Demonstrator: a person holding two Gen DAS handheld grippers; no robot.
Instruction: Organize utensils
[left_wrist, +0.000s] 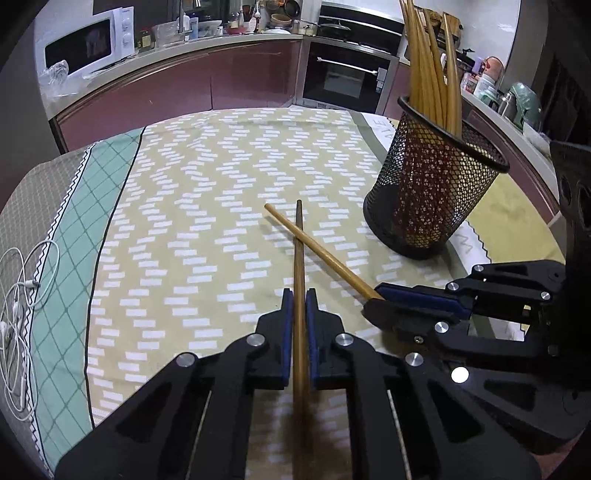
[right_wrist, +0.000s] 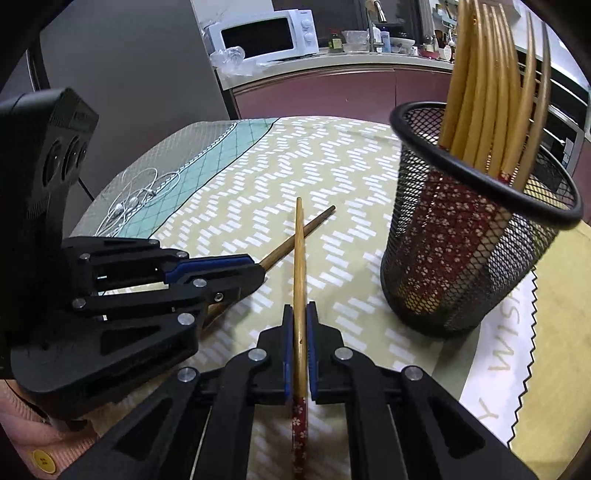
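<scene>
My left gripper (left_wrist: 299, 295) is shut on a dark brown chopstick (left_wrist: 298, 240) that points away over the patterned cloth. My right gripper (right_wrist: 300, 308) is shut on a lighter chopstick (right_wrist: 299, 251) with a red floral handle end. The two sticks cross near their tips, the light chopstick (left_wrist: 332, 261) lying over the dark one. In the left wrist view the right gripper (left_wrist: 373, 299) comes in from the right. In the right wrist view the left gripper (right_wrist: 260, 271) comes in from the left with its dark chopstick (right_wrist: 317, 221). A black mesh cup (left_wrist: 432, 184) (right_wrist: 472, 240) holding several chopsticks stands upright to the right.
A yellow zigzag tablecloth (left_wrist: 184, 221) covers the table. White earphones (left_wrist: 18, 314) lie tangled near its left edge. A white mat with letters (right_wrist: 498, 350) lies under the cup. Behind are a counter with a microwave (left_wrist: 88, 44) and an oven (left_wrist: 347, 77). A pink sleeve (right_wrist: 29, 424) shows at lower left.
</scene>
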